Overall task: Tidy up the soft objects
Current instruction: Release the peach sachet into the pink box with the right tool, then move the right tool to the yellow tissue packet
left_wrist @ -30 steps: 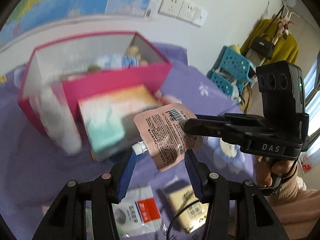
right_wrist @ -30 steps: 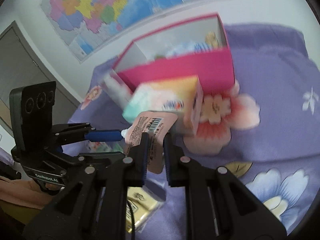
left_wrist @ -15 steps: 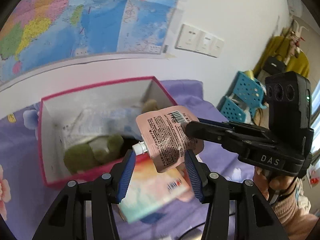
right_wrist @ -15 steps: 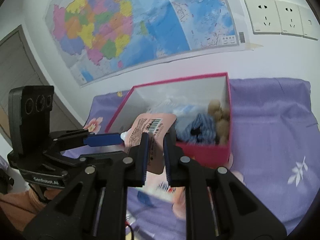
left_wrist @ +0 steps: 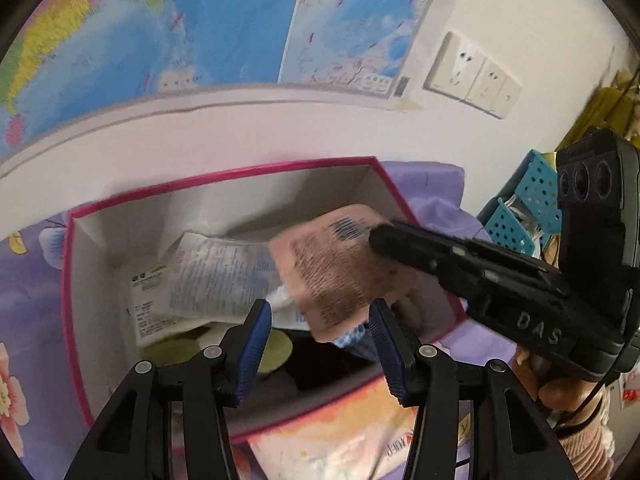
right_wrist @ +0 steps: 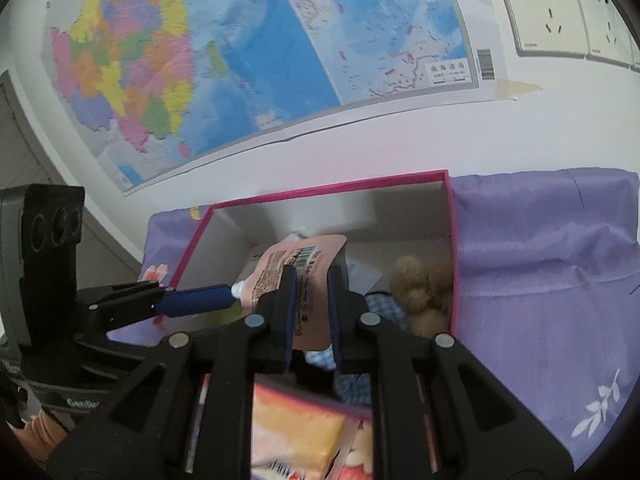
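A pink spouted pouch (right_wrist: 298, 268) with a barcode hangs over the open pink box (right_wrist: 332, 190). My right gripper (right_wrist: 311, 312) has its jaws slightly parted around the pouch. In the left wrist view the pouch (left_wrist: 336, 264) is blurred, above the box (left_wrist: 224, 174), with the right gripper's black body to its right. My left gripper (left_wrist: 320, 340) is open and empty just below the pouch. The box holds a printed white packet (left_wrist: 208, 276), a green soft thing (left_wrist: 272, 350), a blue checked cloth (right_wrist: 376, 308) and a tan plush (right_wrist: 420, 288).
The box stands on a purple flowered cloth (right_wrist: 560, 280) against a white wall with a map (right_wrist: 240, 40) and sockets (right_wrist: 560, 12). A pastel pack (left_wrist: 352, 436) lies in front of the box. Blue baskets (left_wrist: 520, 208) stand at the right.
Both grippers moved forward and lower toward the box, which now fills more of the view. The right gripper's jaws have parted a little around the pouch.
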### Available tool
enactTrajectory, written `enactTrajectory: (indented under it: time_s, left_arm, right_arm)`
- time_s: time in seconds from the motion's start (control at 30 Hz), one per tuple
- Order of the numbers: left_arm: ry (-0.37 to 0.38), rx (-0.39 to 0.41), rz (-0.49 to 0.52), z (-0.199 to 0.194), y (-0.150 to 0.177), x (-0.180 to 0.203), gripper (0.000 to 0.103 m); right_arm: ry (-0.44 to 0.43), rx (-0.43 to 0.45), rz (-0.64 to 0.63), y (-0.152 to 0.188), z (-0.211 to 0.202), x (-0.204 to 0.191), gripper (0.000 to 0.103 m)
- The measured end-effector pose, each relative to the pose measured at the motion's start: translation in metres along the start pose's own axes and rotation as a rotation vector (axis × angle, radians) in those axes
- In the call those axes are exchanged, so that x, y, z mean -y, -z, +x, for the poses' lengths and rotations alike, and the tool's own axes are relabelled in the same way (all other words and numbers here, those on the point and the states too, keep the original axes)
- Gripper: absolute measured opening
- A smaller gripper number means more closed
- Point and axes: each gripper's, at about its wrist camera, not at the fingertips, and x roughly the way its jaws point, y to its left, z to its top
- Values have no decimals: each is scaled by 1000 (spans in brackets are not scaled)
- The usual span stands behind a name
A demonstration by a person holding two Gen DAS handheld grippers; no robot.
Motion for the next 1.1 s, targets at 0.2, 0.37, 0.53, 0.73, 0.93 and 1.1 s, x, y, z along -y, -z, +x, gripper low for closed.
enactTrajectory:
  time_s: [0.2, 0.37, 0.53, 0.73, 0.93, 1.1]
  left_arm:
    - [-35, 42, -5, -9, 9, -3, 51]
    - [4, 107, 40, -38, 30, 0, 51]
    - [54, 158, 99, -71, 60, 7, 51]
    - [89, 152, 148, -89, 102, 11, 53]
    - [101, 86, 149, -88, 145, 8, 53]
    - [143, 22, 170, -85, 181, 16, 53]
  right_arm:
    - [39, 21, 58, -1, 2, 15, 17]
    - [20, 31, 3, 16, -24, 6, 21]
    - [-33, 29, -43, 39, -52, -10, 23]
    - [-131, -8, -90, 75, -83, -31, 26]
    - [-185, -73, -98, 111, -95, -42, 27]
    - [-286, -81, -50, 132, -111, -45, 27]
